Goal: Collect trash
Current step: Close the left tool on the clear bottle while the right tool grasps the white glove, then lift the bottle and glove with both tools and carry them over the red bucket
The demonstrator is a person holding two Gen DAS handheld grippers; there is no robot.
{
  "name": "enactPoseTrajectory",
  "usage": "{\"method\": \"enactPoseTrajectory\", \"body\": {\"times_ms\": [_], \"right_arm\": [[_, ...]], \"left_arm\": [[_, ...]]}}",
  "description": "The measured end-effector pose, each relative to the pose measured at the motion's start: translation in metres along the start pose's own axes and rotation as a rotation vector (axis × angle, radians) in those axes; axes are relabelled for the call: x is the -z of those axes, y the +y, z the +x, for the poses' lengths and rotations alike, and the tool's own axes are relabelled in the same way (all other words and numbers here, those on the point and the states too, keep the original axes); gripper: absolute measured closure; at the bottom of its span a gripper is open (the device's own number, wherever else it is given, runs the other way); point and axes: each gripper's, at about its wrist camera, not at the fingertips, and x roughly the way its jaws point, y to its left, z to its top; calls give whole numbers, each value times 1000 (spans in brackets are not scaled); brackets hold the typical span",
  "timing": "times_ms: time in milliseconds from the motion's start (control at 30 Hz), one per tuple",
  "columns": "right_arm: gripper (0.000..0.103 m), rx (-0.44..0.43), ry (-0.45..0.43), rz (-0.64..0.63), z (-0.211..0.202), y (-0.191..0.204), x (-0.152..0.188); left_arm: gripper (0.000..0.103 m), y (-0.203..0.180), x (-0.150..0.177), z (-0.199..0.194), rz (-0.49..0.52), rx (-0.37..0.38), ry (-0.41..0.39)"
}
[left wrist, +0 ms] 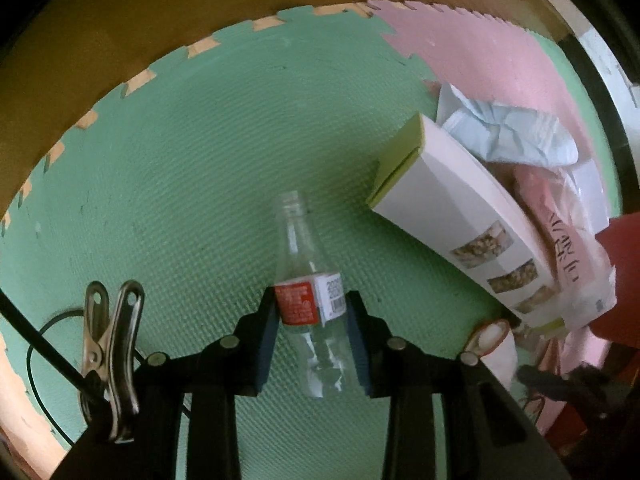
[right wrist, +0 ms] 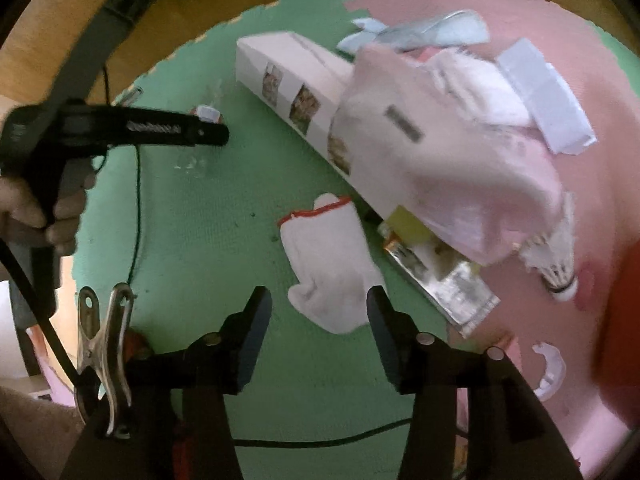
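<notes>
A clear plastic bottle [left wrist: 308, 264] with a red and white label lies on the green foam mat [left wrist: 180, 160]. My left gripper [left wrist: 313, 298] points down over it, and its two pads press on the label from both sides. In the right wrist view a hand holds that left gripper [right wrist: 216, 134], with the bottle's label [right wrist: 208, 114] showing just behind it. My right gripper [right wrist: 318, 294] hangs open above a white glove [right wrist: 328, 264] with a red cuff. The glove's lower end lies between the fingertips, which do not touch it.
A long white box [right wrist: 304, 92] with food pictures lies slanted, with a pink plastic bag [right wrist: 440, 152] over its end. Around it lie a shuttlecock [right wrist: 556, 264], a silver wrapper [right wrist: 444, 284], pale blue paper [left wrist: 512, 132] and a white folded carton [right wrist: 548, 100]. Black cables [right wrist: 138, 200] cross the green mat.
</notes>
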Motion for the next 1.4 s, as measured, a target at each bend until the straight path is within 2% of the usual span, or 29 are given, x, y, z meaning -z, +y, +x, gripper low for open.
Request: {"method": "enactPoseTrajectory", "body": {"times_ms": [233,300,333,367,433,567,700,833,1067,1133,1400], "right_arm": [[52,77,11,-11,23,16,-1],[60,97,25,-20,25,20,-1],[75,99,32,-14,24,22,-2],[79,79,34,-5,21,22,-1],[83,51,33,6,15,24,0],[84,28,19,-6,-4,33,6],[85,1,-2,-3,-32,42,11],[85,-37,-51,30,-75,38,15],[85,-99,-115,142,-130,28,34],[85,-114,-135,170,-149,15,49],[85,-133,-227,225,-233,12,89]], "left_arm": [[69,23,-1,-1,-47,-13,11],[69,27,-4,-8,-63,-13,3],[69,26,-7,-13,-72,-9,-7],[69,27,-8,-19,-82,-2,-18],[69,29,-8,-31,-94,10,-43],[69,22,-7,-56,-77,11,-71],[69,12,-3,-79,-48,12,-99],[69,-9,3,-126,-14,11,-153],[69,-48,19,-205,-18,70,-252],[69,-60,25,-226,-6,76,-271],[69,-110,57,-305,51,90,-334]]}}
